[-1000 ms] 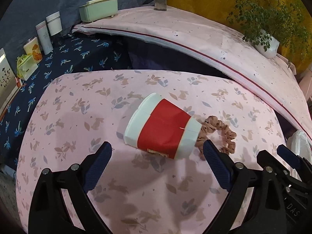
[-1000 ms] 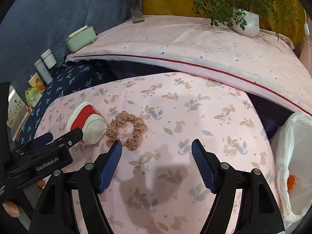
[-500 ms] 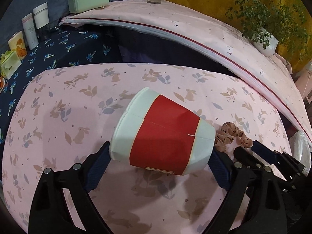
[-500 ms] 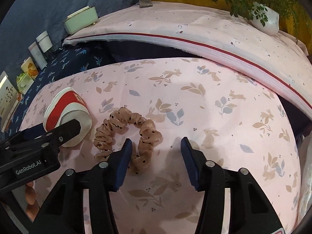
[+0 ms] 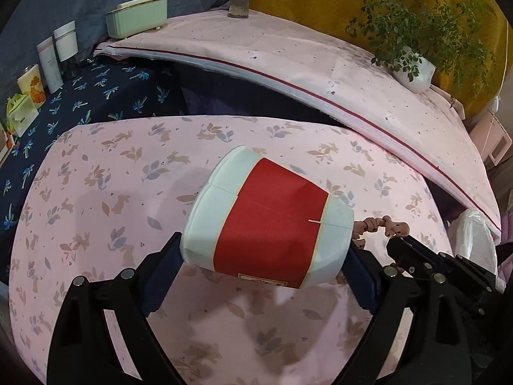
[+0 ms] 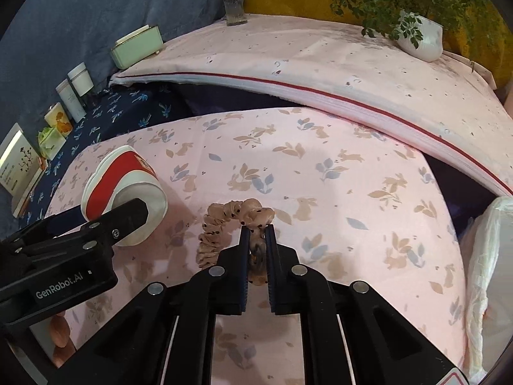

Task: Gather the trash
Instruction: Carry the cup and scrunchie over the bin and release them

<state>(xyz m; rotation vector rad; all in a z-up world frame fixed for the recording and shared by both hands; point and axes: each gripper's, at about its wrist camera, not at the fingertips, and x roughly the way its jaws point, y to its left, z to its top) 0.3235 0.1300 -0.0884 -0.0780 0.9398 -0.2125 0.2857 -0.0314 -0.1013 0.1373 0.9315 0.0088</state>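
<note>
Closing on a tan, dark-dotted fabric scrunchie [image 6: 224, 224], the right gripper [image 6: 256, 235] pinches its gathered loop. At its nine o'clock, the left gripper [image 5: 261, 256] clamps a crushed red-and-white paper cup [image 5: 267, 231] endwise over the pink rabbit-print cloth [image 6: 352, 192].

We see a matt paper cup [image 5: 269, 234], a ruffled cloth scrunchie [image 6: 224, 221], a smooth printed cotton sheet [image 6: 352, 192], a thin crinkly plastic bag [image 6: 490, 256], and matt black plastic gripper arms.

Red-white paper cup [image 5: 269, 229] sideways beside scrunchie [image 6: 224, 221].
</note>
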